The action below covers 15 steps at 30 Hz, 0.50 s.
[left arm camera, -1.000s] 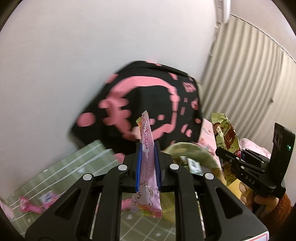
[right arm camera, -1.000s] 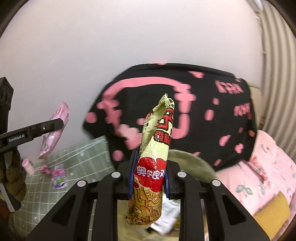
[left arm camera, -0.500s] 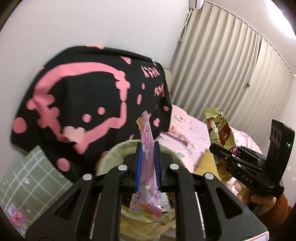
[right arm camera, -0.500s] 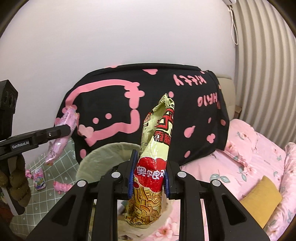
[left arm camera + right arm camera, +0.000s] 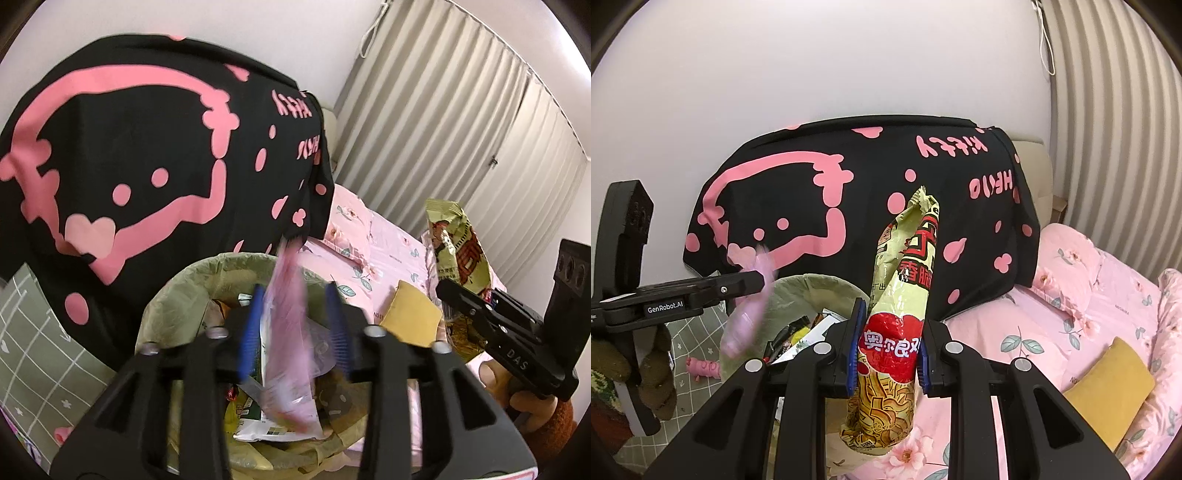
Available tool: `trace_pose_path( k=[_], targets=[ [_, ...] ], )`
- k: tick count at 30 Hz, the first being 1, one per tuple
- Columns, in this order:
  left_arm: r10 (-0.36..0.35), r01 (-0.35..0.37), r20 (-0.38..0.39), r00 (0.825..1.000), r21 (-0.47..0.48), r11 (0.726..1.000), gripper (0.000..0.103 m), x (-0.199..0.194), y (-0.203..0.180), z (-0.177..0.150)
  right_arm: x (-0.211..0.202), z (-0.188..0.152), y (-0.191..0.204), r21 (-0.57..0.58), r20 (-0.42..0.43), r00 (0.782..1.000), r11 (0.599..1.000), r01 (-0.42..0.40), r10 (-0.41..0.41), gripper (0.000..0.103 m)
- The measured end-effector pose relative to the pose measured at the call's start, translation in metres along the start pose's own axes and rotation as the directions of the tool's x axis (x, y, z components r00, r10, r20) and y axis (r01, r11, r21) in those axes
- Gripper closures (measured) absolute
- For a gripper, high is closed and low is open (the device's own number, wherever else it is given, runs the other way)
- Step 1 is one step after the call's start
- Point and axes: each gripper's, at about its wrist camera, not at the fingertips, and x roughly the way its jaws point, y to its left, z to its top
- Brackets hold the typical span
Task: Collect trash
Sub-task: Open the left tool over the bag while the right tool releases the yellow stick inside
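My left gripper [image 5: 293,328] is open over a round bin lined with a pale green bag [image 5: 173,295]. A pink wrapper [image 5: 286,332], motion-blurred, hangs loose between the spread blue pads above the bin's trash. In the right wrist view the same wrapper [image 5: 746,306] shows below the left gripper [image 5: 759,280], at the bin rim [image 5: 798,284]. My right gripper [image 5: 888,358] is shut on a yellow-green and red snack bag [image 5: 903,314], held upright to the right of the bin. That bag also shows in the left wrist view [image 5: 458,254].
A black cloth with pink cartoon print [image 5: 868,206] drapes behind the bin. A pink floral bed [image 5: 1089,306] with a mustard cushion [image 5: 1108,373] lies to the right. A green checked mat [image 5: 33,332] with a pink wrapper [image 5: 701,367] lies left. Curtains [image 5: 461,129] hang behind.
My left gripper has moved over the bin and opened; the pink wrapper has come free and is dropping. My right gripper still holds the snack bag and has shifted slightly right.
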Motion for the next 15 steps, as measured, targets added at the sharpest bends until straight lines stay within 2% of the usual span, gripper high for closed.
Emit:
trace_pose_path(
  k=[7,11,15],
  targets=[
    [0.055,-0.054,0.036,0.998,-0.042,0.998,0.063,-0.022,0.016,-0.004,0.013,0.003,0.013,-0.008,-0.01,0.998,0.998,-0.056,0.056,0.08],
    [0.125,-0.123,0.046,0.991,-0.054,0.991,0.062,-0.042,0.03,-0.016,0.026,0.004,0.03,-0.024,-0.029,0.994,0.994,-0.104,0.103,0.08],
    [0.205,-0.201,0.054,0.977,-0.079,0.976,0.062,-0.067,0.051,-0.034,0.042,0.004,0.05,-0.038,-0.06,0.988,0.989,-0.144,0.141,0.08]
  ],
)
